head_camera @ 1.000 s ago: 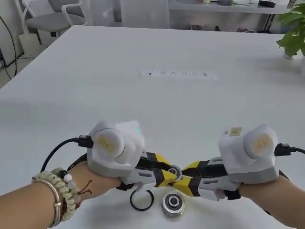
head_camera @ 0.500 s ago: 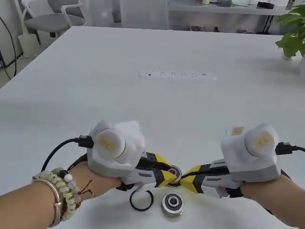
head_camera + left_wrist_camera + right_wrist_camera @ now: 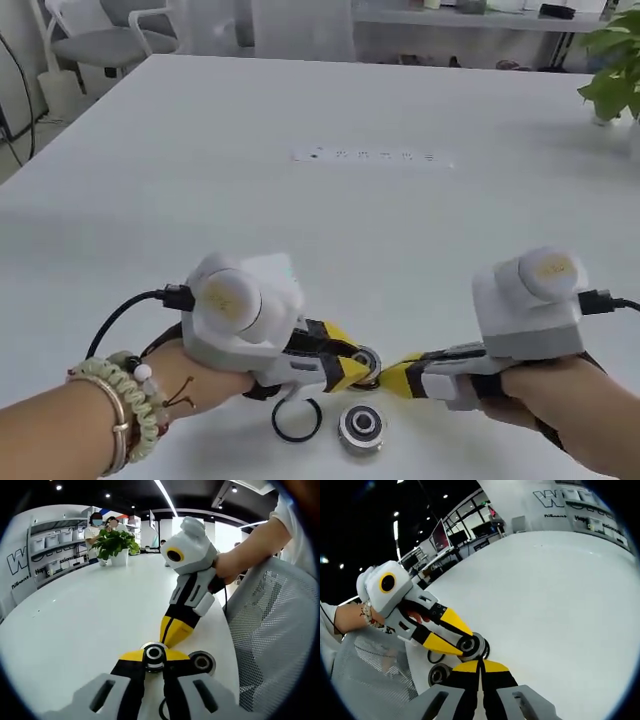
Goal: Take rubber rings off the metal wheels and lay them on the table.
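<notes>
White table (image 3: 400, 220), left gripper (image 3: 354, 367) pinching wheel (image 3: 367, 357), right gripper (image 3: 393, 373) pressed together, loose ring (image 3: 297, 419), second wheel (image 3: 361, 426) nearby

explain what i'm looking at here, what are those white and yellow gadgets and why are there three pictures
There is no robot here. A person holds a hand-held gripper in each hand, a two-jaw tool with yellow tips. The wide picture comes from a camera on the person's head, looking down at a white table. The two round pictures come from cameras riding on the tools, each looking along its own jaws. The left hand-held gripper is shut on a small metal wheel. The right hand-held gripper has its jaws closed, with the tips right at that wheel; I cannot tell whether they pinch anything. On the table just below lie a loose black rubber ring and a second metal wheel.
</notes>
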`<control>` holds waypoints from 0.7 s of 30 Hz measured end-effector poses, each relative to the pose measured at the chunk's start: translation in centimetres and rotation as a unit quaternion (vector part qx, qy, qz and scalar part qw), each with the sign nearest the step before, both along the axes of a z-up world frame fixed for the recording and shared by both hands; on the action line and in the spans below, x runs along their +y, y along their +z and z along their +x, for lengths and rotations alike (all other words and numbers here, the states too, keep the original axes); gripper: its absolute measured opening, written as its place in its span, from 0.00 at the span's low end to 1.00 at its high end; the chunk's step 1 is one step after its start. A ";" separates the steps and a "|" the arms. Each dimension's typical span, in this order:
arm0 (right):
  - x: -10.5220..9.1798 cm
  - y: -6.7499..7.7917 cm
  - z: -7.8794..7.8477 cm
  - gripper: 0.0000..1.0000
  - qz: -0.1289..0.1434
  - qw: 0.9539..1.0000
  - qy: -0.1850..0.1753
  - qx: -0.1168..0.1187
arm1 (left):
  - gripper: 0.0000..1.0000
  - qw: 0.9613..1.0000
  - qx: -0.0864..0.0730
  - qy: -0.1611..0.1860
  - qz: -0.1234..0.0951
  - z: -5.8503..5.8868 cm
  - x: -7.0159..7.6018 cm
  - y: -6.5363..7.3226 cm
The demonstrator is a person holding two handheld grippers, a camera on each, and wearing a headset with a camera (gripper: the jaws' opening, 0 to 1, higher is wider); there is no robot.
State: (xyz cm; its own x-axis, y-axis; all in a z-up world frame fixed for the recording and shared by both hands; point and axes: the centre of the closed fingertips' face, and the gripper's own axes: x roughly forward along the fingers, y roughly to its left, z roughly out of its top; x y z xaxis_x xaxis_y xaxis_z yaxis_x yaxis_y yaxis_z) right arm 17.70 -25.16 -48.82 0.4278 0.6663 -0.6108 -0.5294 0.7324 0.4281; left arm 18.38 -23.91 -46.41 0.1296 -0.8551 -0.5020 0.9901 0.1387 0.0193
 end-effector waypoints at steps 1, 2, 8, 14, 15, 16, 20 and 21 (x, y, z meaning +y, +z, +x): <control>0.0 0.0 0.0 0.00 -0.004 1.000 0.000 -0.001 | 0.07 1.000 -0.001 0.001 0.001 0.0 0.0 0.0; 0.0 0.1 0.2 0.00 -0.014 1.000 -0.005 -0.004 | 0.07 1.000 -0.002 0.002 0.001 0.0 -0.1 0.0; -0.6 0.4 0.6 0.00 0.018 0.998 -0.052 0.021 | 0.07 1.000 -0.001 0.003 0.001 0.1 0.0 0.0; -0.5 1.1 0.5 0.00 0.053 0.996 -0.068 0.021 | 0.07 1.000 -0.002 0.000 0.001 0.0 -0.1 0.0; -0.6 1.0 0.5 0.00 0.051 0.996 -0.066 0.016 | 0.07 1.000 -0.001 -0.001 0.000 0.0 -0.1 0.0; -0.6 0.9 0.5 0.00 0.048 0.997 -0.062 0.013 | 0.07 1.000 -0.001 -0.001 0.000 0.0 -0.1 0.0; -0.5 1.0 0.5 0.00 0.059 0.995 -0.071 0.022 | 0.07 1.000 -0.002 -0.002 0.001 0.0 -0.1 0.0; -0.5 1.2 0.5 0.00 0.077 0.993 -0.084 0.035 | 0.07 1.000 -0.002 -0.002 0.001 0.0 -0.1 0.0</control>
